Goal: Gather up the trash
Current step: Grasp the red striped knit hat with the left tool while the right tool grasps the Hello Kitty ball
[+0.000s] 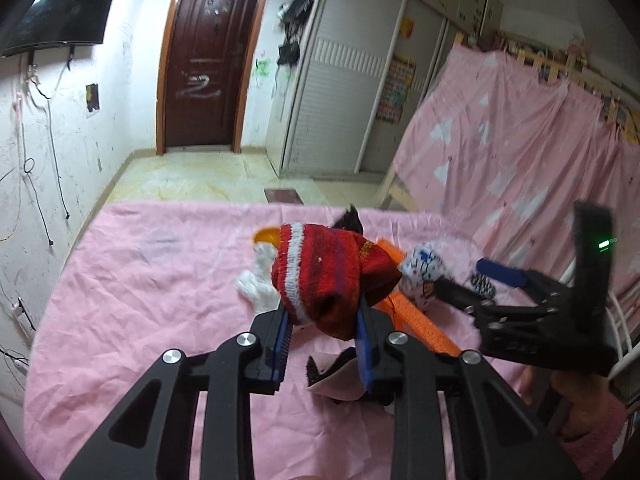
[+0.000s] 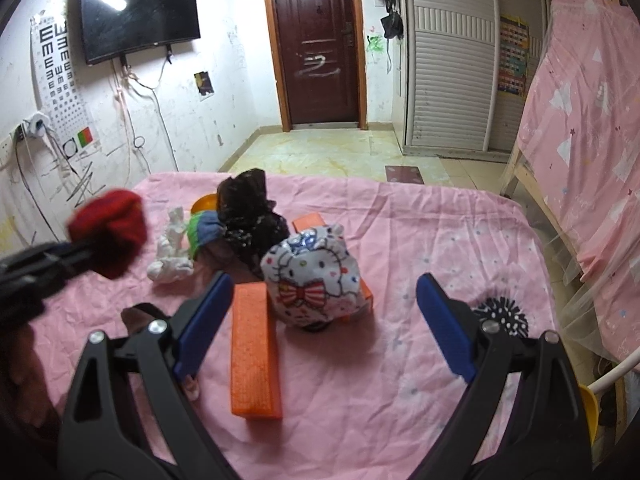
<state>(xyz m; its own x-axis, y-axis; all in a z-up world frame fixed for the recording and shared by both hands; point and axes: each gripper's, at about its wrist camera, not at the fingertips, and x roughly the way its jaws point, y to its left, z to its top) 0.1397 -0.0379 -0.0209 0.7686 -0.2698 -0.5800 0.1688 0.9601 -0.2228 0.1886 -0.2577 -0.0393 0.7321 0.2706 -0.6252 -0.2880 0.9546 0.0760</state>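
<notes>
Left wrist view is showing my left gripper (image 1: 322, 336) clamping a red knitted sock (image 1: 328, 276) between its blue pads, lifted off the pink bedsheet (image 1: 140, 280); the right wrist view is showing the same sock as a red blur off to the left of the pile. Taking the orange foam block (image 2: 254, 348) as my landmark, my right gripper (image 2: 324, 328) is hanging wide open and empty just above its near end, one finger on each side of it. Touching the block on its far right side, a white cartoon-cat cloth bundle (image 2: 316, 276) is sitting upright, and a second orange block (image 2: 308, 224) is peeking out behind that. Beyond and left of the block, a black lacy cloth (image 2: 250, 216) is heaping over a green and blue piece (image 2: 202, 232), with a crumpled white rag (image 2: 170, 256) further left and something orange and round (image 2: 204, 202) at the far edge of the pile. A black spiky ball (image 2: 502, 314) is lying well right of the block. To carry this step well, I judge I should be keeping a firm squeeze on the sock, since soft knit slips easily, and lifting it clear so it is not dragging neighbouring cloth along. No bin is showing in either view.
</notes>
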